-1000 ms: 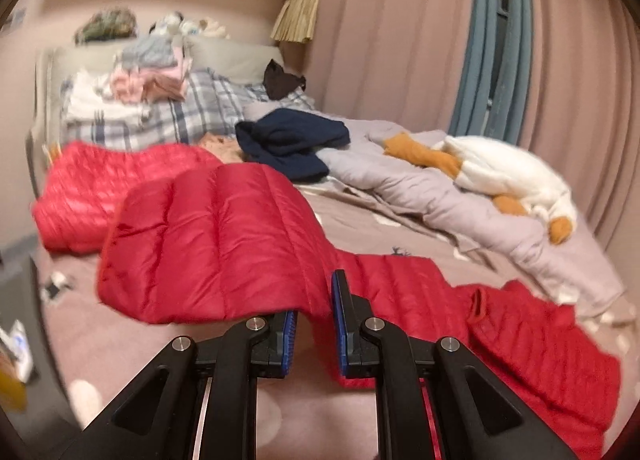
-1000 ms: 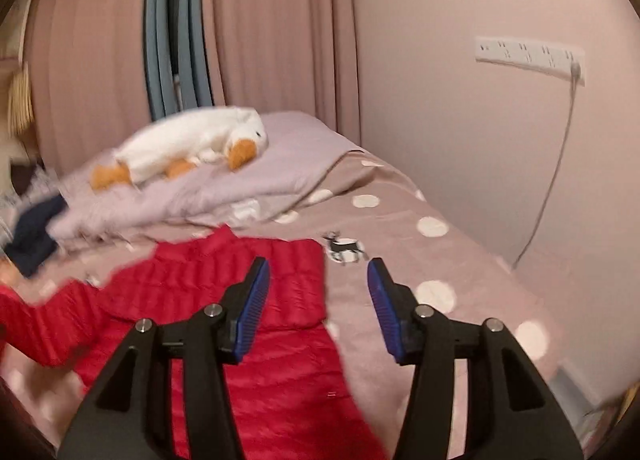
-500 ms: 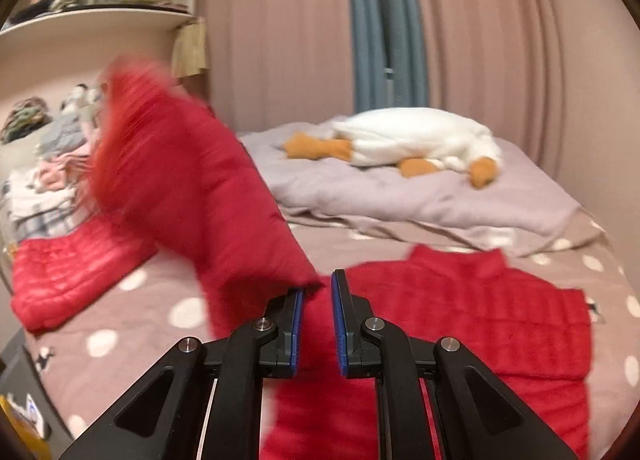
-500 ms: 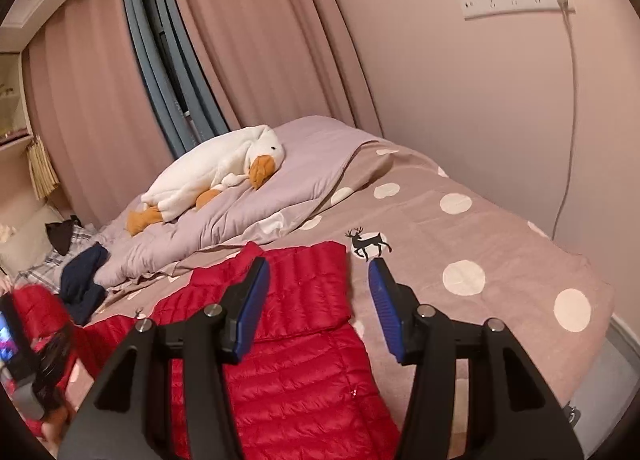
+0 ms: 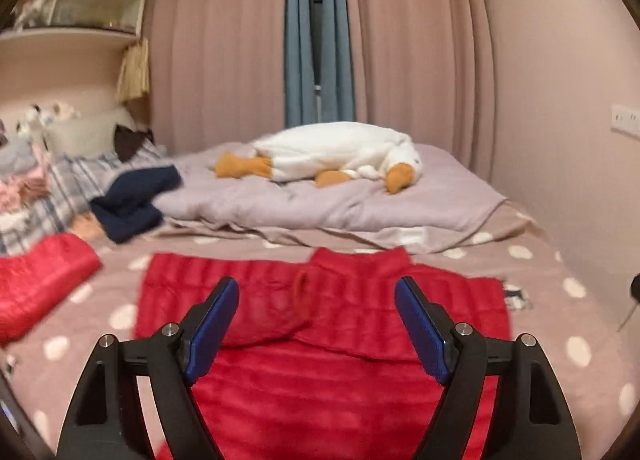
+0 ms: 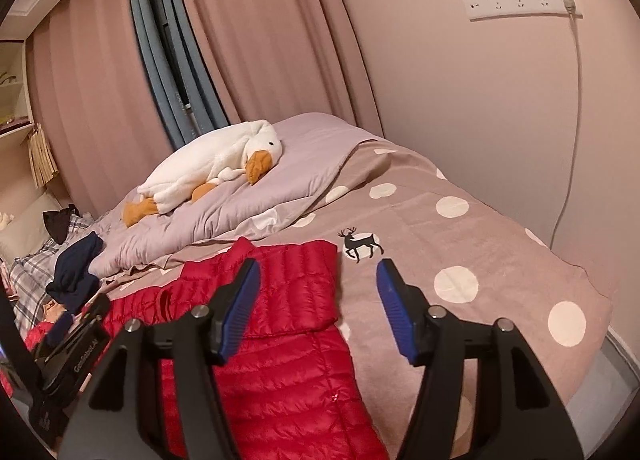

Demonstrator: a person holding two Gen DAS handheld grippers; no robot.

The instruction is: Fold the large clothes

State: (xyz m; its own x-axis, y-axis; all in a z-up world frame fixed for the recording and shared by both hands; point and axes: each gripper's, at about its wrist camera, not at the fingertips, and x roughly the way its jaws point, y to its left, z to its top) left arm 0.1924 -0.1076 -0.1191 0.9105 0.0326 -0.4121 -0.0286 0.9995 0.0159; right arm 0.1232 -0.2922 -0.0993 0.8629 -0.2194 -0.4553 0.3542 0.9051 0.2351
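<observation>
Red down jacket spread flat on the polka-dot bedspread, collar end toward the white goose plush, one side panel folded in over the body, hanging loop showing near the collar. Lay nearer than the goose and the crumpled lilac duvet beneath it. In the right wrist view, near edge of the jacket ran just short of the deer print, which sat on the sheet in front of the goose.

Left gripper hovered above the jacket, jaws opening wide, blue pads clear of the fabric, nothing pinched between them. Right gripper also opening, moderately spread, straddling the jacket's edge and bare bedspread without pressing on either; empty.

A second red padded piece lay off to the left of the goose, near the bed's edge; whether a sleeve of the same jacket or a separate garment, impossible to tell. Navy garment bunched left of the goose against the duvet, beside plaid bedding. Behind the goose, pink curtains with a blue one at the gap. Wall power strip with a cable hanging down, well right of the goose.
</observation>
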